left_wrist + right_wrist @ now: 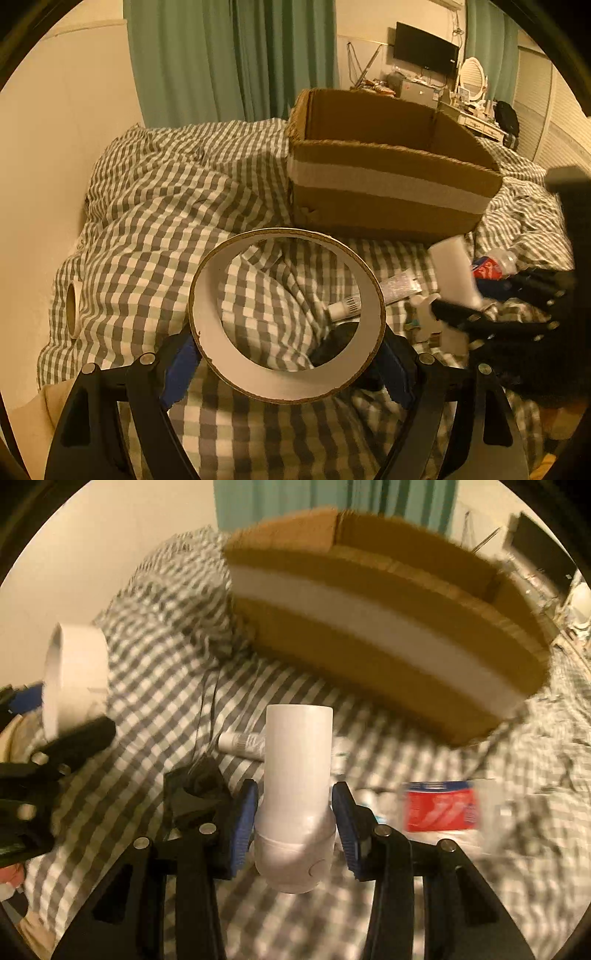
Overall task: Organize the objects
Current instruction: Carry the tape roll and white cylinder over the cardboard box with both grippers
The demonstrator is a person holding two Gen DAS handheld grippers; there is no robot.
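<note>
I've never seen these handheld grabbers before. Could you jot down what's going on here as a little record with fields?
Setting: bed with checked cover
Left gripper: clamped across a large tape roll, held off the bed
Right gripper: shut on a white bottle, cap toward camera
Cardboard box: open-topped, on the bed beyond both grippers
Loose on cover: small tape roll, tube, red-labelled bottle
Box contents: cannot tell

A cardboard box (388,184) sits on the bed (166,206), behind a tube (399,286).
</note>
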